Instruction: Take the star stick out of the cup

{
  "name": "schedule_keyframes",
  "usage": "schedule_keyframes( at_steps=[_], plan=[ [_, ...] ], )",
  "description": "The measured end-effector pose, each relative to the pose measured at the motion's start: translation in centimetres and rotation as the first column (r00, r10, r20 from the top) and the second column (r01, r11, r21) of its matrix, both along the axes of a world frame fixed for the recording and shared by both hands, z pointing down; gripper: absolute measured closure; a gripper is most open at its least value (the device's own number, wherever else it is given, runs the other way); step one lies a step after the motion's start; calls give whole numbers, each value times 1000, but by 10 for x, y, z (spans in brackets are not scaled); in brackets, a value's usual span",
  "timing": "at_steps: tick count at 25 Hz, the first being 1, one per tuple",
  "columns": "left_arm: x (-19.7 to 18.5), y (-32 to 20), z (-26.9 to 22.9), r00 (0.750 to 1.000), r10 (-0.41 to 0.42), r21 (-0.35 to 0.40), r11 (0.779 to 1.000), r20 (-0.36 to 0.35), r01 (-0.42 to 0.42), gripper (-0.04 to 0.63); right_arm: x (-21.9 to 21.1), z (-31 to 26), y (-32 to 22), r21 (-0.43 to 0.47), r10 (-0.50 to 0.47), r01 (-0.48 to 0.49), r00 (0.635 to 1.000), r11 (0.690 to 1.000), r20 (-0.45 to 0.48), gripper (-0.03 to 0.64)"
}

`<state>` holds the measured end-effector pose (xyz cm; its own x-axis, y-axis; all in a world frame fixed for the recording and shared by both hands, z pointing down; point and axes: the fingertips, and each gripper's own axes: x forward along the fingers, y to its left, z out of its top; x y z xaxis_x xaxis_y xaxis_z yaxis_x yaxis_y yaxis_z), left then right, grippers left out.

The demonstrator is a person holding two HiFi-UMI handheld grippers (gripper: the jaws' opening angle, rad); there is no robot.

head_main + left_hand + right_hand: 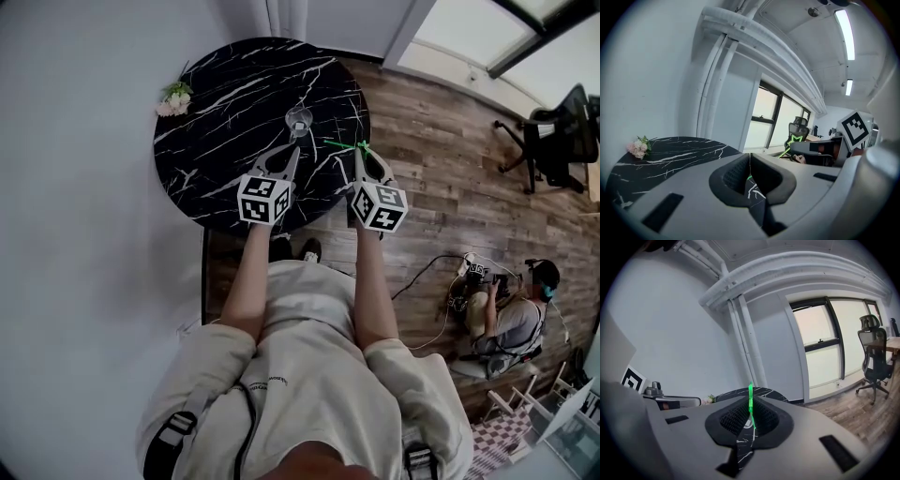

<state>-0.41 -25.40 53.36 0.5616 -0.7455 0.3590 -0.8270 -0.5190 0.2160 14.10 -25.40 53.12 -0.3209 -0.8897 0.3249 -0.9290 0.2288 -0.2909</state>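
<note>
Tightly, ribbed right gripper (750, 417) pinches thin star stick (750, 394).

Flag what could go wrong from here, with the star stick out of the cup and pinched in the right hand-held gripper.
1. The right hand-held gripper pinches the thin star stick along a narrow stretch, so it could pivot or slip out.
2. The stick is held near the edge of the table. A slip might drop it onto the wooden floor.
3. The shut left hand-held gripper sits close to the glass cup and could knock it over.
</note>
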Motion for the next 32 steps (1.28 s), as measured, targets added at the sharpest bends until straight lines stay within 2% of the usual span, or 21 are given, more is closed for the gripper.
schedule_keyframes(
  at_steps=[7,13,18,23,32],
  plan=[
    [1,28,25,1000,-3,-53,999,10,4,572,-3,26,22,-47,-24,25,1000,999,9,572],
    [11,51,31,1000,8,-54,998,17,-7,572,-5,39,42,-56,-61,60,998,997,-12,572],
    [11,71,46,997,27,-69,997,68,-22,572,-7,52,55,-64,-62,62,998,996,12,572],
    [8,79,52,997,7,-73,997,75,-2,572,-13,53,68,-64,-76,79,996,995,46,572],
    [13,84,51,997,17,-66,998,75,-12,572,-8,50,76,-59,-68,70,997,996,36,572]
  ],
)
